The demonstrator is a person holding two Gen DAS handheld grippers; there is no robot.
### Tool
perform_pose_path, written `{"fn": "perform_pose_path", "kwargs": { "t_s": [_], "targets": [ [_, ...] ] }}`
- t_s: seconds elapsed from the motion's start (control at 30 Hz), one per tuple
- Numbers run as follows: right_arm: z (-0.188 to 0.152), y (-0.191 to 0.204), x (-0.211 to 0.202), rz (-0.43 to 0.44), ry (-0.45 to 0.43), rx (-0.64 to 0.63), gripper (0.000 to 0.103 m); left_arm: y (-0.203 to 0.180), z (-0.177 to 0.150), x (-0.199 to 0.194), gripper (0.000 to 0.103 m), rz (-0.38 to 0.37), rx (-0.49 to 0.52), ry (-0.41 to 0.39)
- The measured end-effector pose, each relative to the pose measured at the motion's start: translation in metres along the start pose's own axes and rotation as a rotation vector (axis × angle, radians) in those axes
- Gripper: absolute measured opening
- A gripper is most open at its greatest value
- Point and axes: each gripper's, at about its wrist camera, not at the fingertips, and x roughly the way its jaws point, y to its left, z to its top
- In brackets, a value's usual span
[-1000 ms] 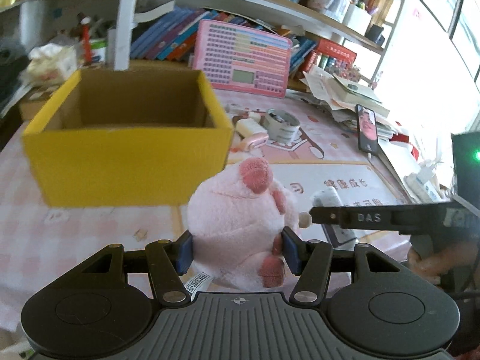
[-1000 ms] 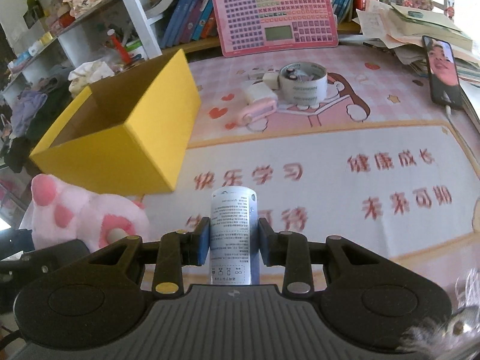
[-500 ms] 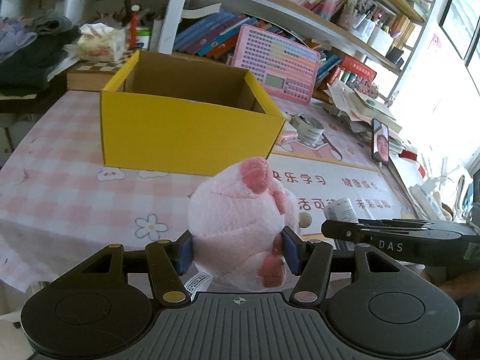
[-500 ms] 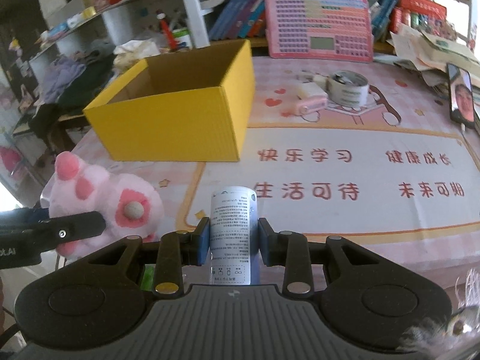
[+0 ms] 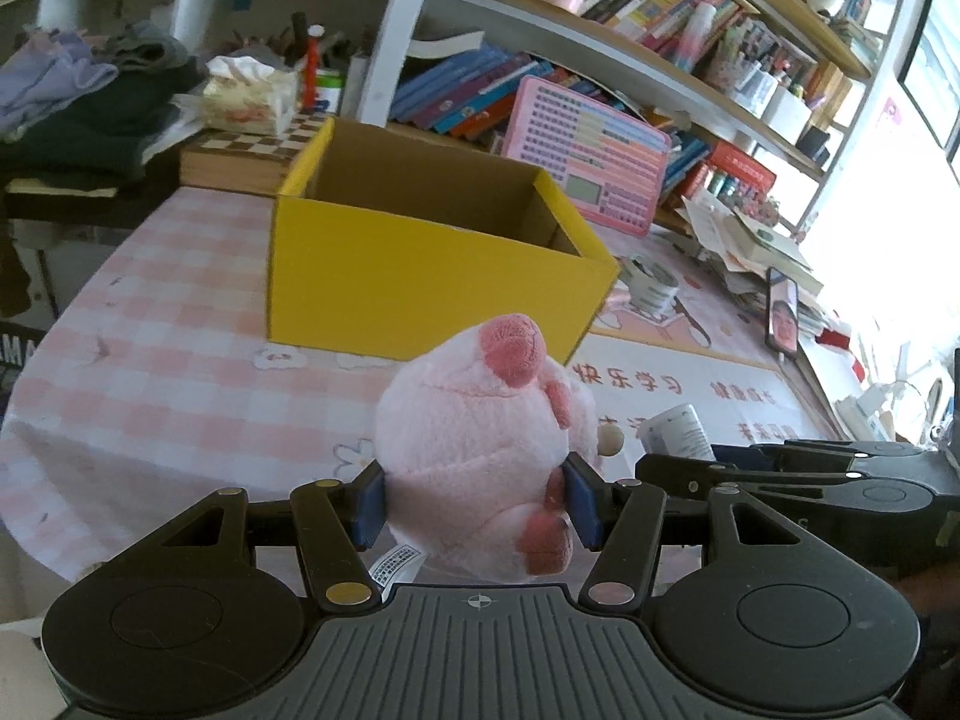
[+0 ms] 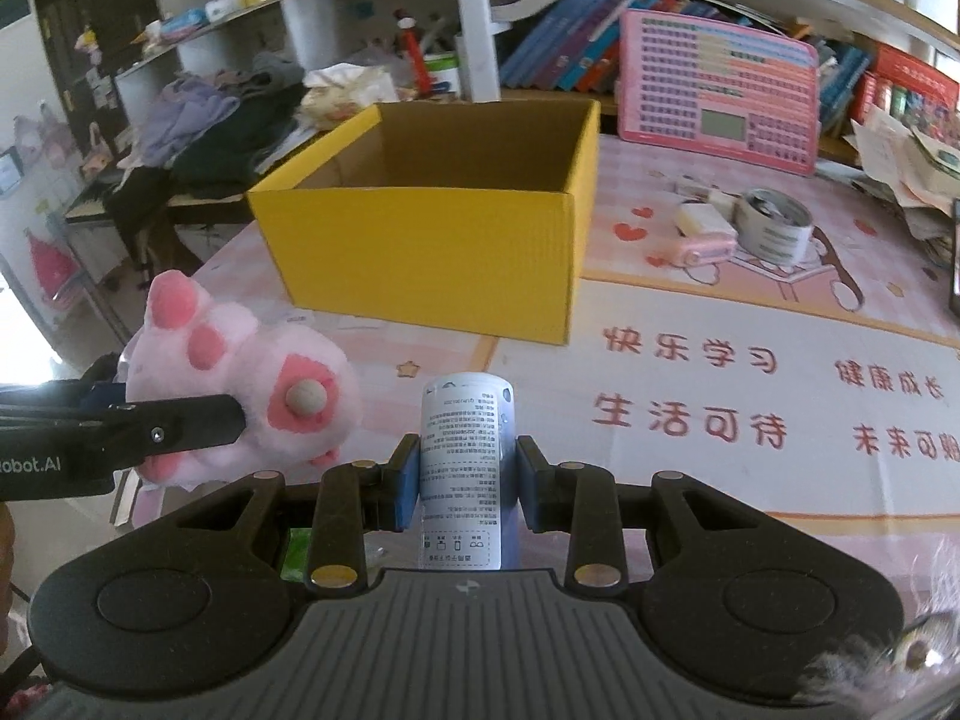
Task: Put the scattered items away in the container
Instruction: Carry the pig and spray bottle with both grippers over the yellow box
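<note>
My left gripper (image 5: 477, 504) is shut on a pink plush toy (image 5: 474, 438) and holds it above the table's near edge, in front of the open yellow cardboard box (image 5: 420, 282). My right gripper (image 6: 467, 474) is shut on a white printed tube (image 6: 465, 468), upright, to the right of the plush (image 6: 240, 396). The box (image 6: 432, 252) stands ahead and looks empty inside. The right gripper with the tube (image 5: 678, 432) shows at the right of the left wrist view.
A pink small device (image 6: 705, 243) and a roll of tape (image 6: 774, 231) lie right of the box. A pink keyboard toy (image 6: 717, 90) leans on the bookshelf behind. A phone (image 5: 783, 318) and paper piles sit at the far right. Clothes pile at the left.
Both grippers have drawn back and risen from the table, still holding the plush and the tube; the box now looks farther away and more of the room shows.
</note>
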Motion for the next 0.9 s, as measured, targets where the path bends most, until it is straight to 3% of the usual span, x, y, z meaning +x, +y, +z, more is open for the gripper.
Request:
{"fn": "perform_pose_path", "kwargs": {
  "t_s": [0.3,0.57,0.9],
  "targets": [
    [0.013,0.022,0.008,0.051,-0.007,-0.078,0.03,0.016,0.005,-0.012,0.058,0.042,-0.044,-0.043],
    [0.034,0.026,0.005,0.1,-0.043,-0.1,0.03,0.017,0.021,-0.015,0.057,0.037,-0.063,-0.094],
    [0.103,0.02,0.004,0.172,-0.155,-0.129,0.03,0.006,0.086,-0.014,0.057,0.044,0.017,-0.194]
  ]
}}
